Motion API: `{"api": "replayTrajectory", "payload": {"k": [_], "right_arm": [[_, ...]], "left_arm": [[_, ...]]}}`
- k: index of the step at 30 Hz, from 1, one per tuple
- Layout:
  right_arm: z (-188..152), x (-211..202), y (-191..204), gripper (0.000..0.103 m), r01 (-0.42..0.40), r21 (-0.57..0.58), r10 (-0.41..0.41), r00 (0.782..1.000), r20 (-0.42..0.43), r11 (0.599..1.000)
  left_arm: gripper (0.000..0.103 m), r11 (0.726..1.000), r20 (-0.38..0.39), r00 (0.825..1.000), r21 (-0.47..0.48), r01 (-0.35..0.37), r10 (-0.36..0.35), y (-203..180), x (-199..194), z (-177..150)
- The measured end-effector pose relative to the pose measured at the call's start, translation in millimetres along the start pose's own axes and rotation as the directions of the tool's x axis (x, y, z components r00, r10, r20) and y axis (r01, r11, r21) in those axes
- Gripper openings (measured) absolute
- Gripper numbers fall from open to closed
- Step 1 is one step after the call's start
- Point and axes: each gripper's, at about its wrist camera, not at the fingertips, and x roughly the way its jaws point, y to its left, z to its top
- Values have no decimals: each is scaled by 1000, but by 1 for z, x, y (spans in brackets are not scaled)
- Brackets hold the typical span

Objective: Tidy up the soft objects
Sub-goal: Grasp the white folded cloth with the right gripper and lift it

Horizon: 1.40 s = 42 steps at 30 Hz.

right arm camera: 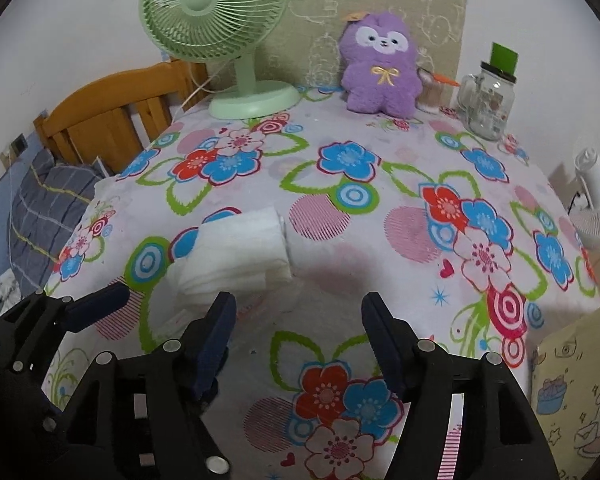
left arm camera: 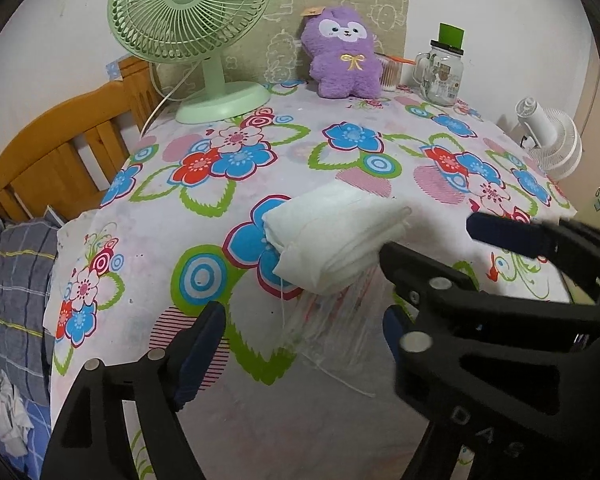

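Note:
A folded white cloth [left arm camera: 332, 236] lies on the flowered tablecloth [left arm camera: 240, 168], with a loose thread trailing toward me. It also shows in the right wrist view [right arm camera: 240, 252]. A purple plush toy [left arm camera: 346, 54] sits upright at the table's far edge, also in the right wrist view [right arm camera: 380, 68]. My left gripper [left arm camera: 304, 340] is open and empty, just in front of the cloth. My right gripper [right arm camera: 298, 340] is open and empty, to the right of the cloth; in the left wrist view it [left arm camera: 424, 244] reaches in from the right, one finger at the cloth's edge.
A green desk fan [left arm camera: 192, 32] stands at the back left. A glass mug jar [left arm camera: 442, 74] and a small cup of sticks [left arm camera: 390, 76] stand at the back right. A white fan [left arm camera: 552, 140] is off the right edge. A wooden bed frame [left arm camera: 64, 152] is left.

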Motion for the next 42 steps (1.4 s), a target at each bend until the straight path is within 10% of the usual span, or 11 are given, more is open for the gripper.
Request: {"api": "replayTrajectory", "payload": {"k": [6, 19, 29, 42], "right_arm": [[16, 3, 16, 91, -47, -79, 49, 998, 25, 996], [32, 56, 36, 91, -95, -110, 85, 992, -94, 989], [29, 58, 24, 32, -72, -63, 66, 994, -88, 995], [26, 26, 12, 19, -77, -49, 77, 997, -11, 996]], "left_arm": [[86, 999, 9, 1000, -52, -1, 2, 17, -5, 3], [88, 996, -51, 999, -92, -17, 13, 35, 17, 11], [89, 998, -27, 999, -58, -36, 35, 27, 13, 11], [89, 999, 1, 1000, -33, -29, 29, 9, -1, 7]]}}
